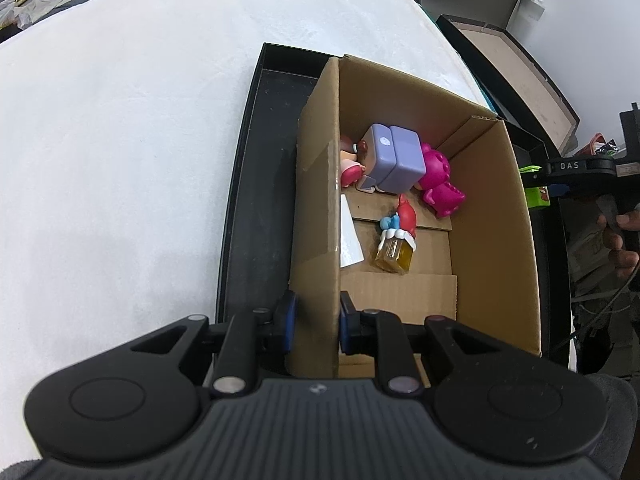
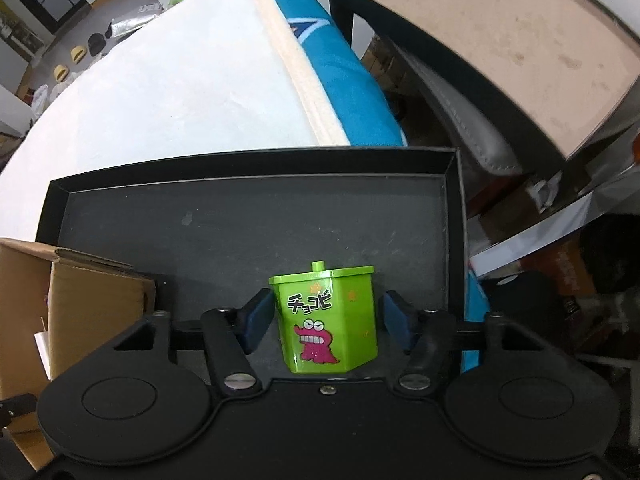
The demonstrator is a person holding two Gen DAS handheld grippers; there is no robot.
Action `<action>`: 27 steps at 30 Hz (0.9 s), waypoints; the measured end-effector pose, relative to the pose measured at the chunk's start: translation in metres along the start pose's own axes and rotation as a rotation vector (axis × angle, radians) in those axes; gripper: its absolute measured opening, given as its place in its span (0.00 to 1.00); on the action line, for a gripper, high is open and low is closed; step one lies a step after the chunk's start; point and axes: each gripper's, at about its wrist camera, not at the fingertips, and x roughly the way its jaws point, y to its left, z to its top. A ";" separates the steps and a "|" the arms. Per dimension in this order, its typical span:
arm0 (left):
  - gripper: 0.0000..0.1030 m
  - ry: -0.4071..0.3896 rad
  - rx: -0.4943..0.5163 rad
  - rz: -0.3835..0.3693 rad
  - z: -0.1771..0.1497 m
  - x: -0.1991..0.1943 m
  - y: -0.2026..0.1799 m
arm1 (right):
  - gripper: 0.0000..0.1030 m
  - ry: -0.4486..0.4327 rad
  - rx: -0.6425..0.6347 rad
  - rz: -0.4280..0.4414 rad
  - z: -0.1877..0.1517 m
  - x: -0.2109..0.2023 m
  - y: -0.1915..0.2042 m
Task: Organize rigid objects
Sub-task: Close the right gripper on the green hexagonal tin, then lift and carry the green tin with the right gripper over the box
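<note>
My left gripper (image 1: 316,326) is shut on the left wall of a cardboard box (image 1: 320,184), one pad outside, one inside. In the box lie a purple cube toy (image 1: 394,158), a pink figure (image 1: 438,184), a small doll (image 1: 350,164) and a yellow bottle with a red figure on top (image 1: 396,246). My right gripper (image 2: 326,320) is open around a green hexagonal box with a pink crocodile print (image 2: 326,320). That box stands upright on the black tray (image 2: 240,216), with gaps to both pads.
The cardboard box sits in the black tray (image 1: 256,160) on a white cloth-covered table (image 1: 120,140); its corner shows in the right wrist view (image 2: 80,300). The other hand-held gripper (image 1: 588,168) shows at the right. A brown-topped black table (image 2: 500,40) stands beyond the tray.
</note>
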 end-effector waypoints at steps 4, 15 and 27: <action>0.19 0.000 0.007 0.005 0.000 0.001 -0.001 | 0.50 -0.009 0.021 0.003 -0.005 0.006 -0.005; 0.19 0.003 0.006 0.006 0.000 0.001 -0.002 | 0.50 -0.005 0.030 -0.029 -0.020 -0.007 -0.003; 0.19 -0.003 0.009 -0.008 0.000 -0.002 0.001 | 0.50 -0.027 -0.019 -0.060 -0.033 -0.038 0.020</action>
